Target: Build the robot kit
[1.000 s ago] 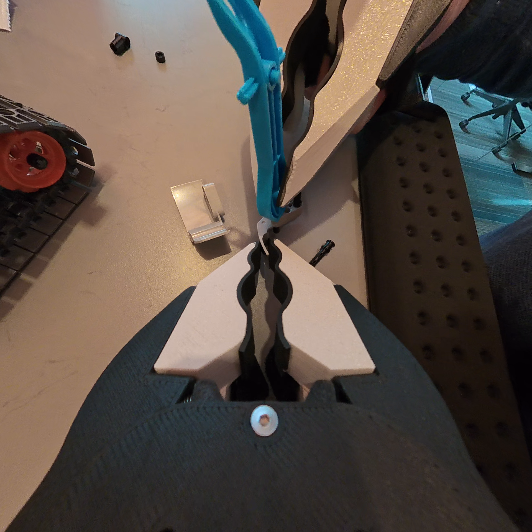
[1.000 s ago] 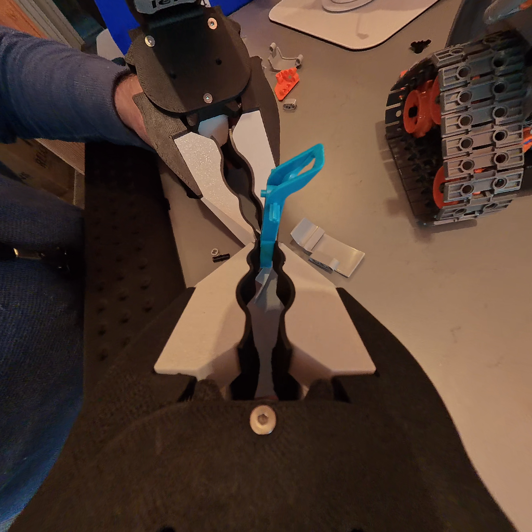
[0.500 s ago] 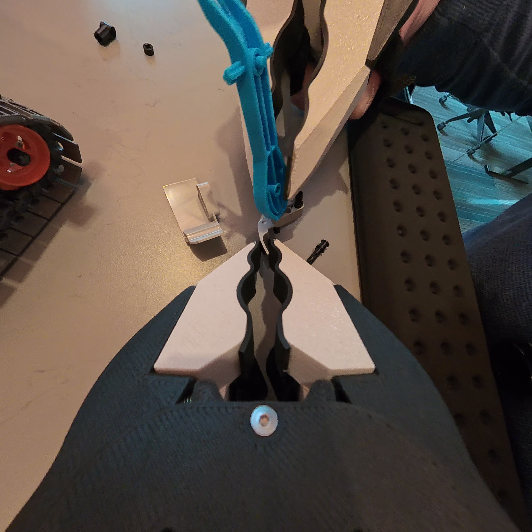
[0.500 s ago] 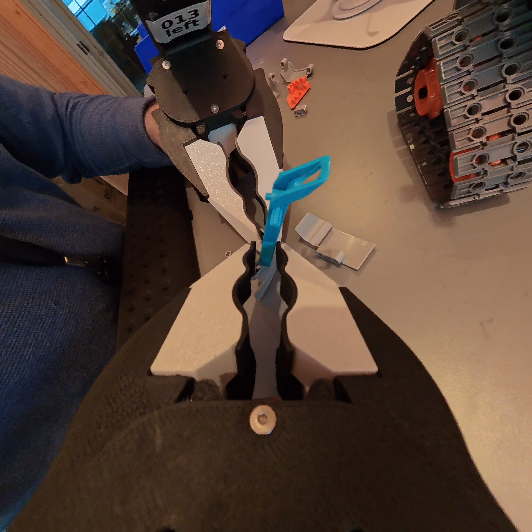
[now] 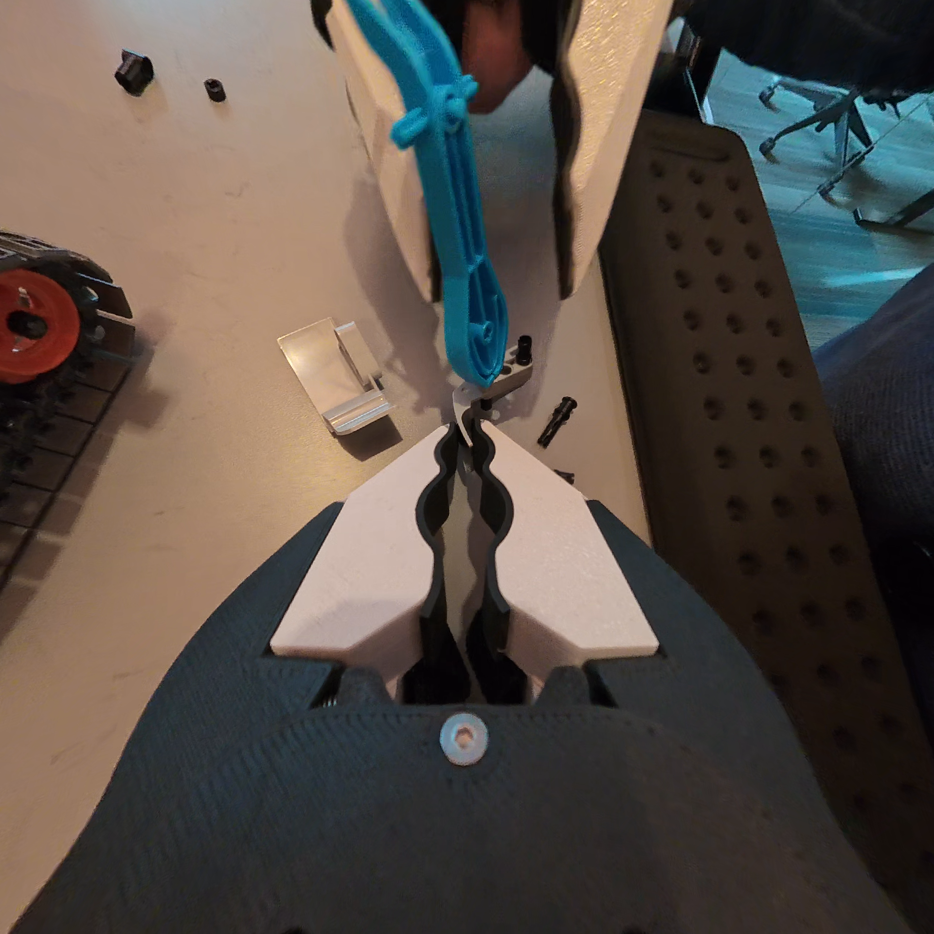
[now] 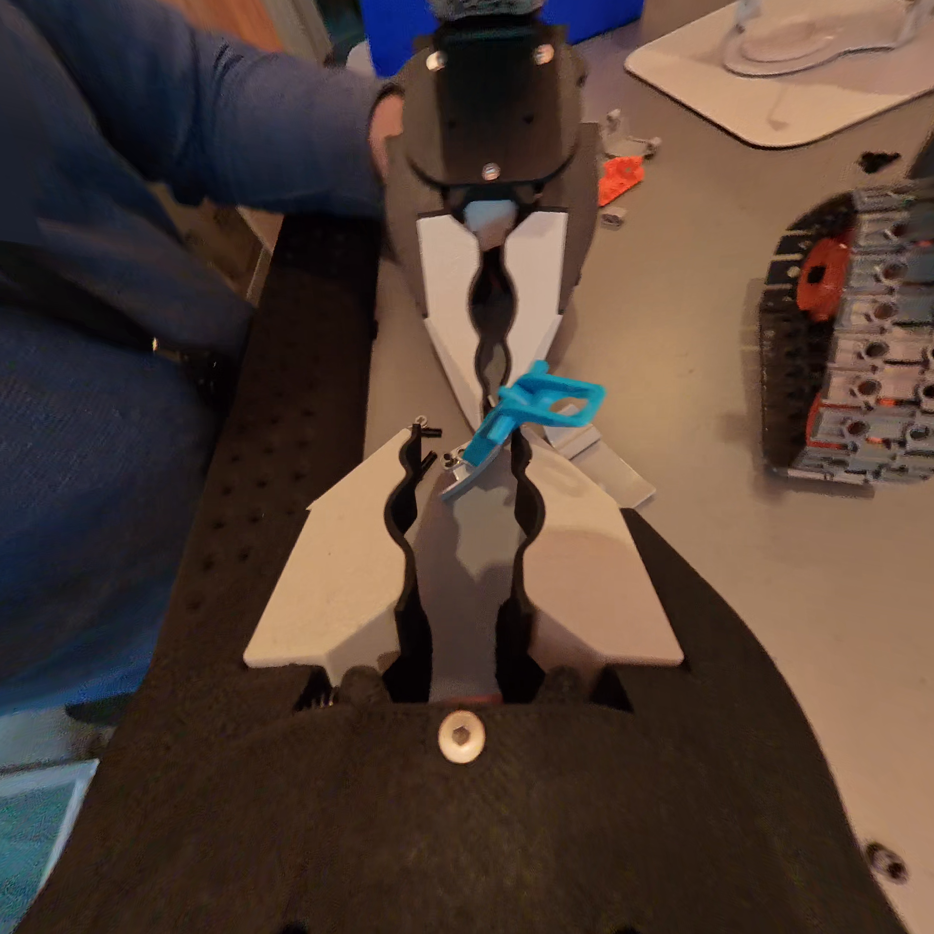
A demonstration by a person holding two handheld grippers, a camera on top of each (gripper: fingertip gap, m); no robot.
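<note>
My left gripper (image 5: 467, 432) is shut on the thin end of a small grey curved piece (image 5: 513, 371) with black pins in it. A blue plastic lever tool (image 5: 457, 217) hooks onto that piece and stands up from it. My right gripper (image 6: 467, 445) is open, with its jaws wide apart on either side of the blue tool (image 6: 535, 404) and the grey piece (image 6: 462, 477). In the left wrist view the tool leans against one right finger (image 5: 399, 202). The left gripper (image 6: 493, 399) faces my right gripper, tip to tip.
A tracked vehicle with orange wheels (image 5: 40, 328) (image 6: 859, 379) stands on the table. A flat grey panel (image 5: 338, 374) (image 6: 601, 465) lies beside the grippers, and a black pin (image 5: 556, 419) near a black perforated mat (image 5: 758, 404) at the table edge. An orange part (image 6: 621, 177) lies farther back. One gripper's finger ends stand about 5 cm off the other's.
My right gripper has opened and let go of the blue tool, which now tips over sideways. The left gripper stays shut on the grey piece.
</note>
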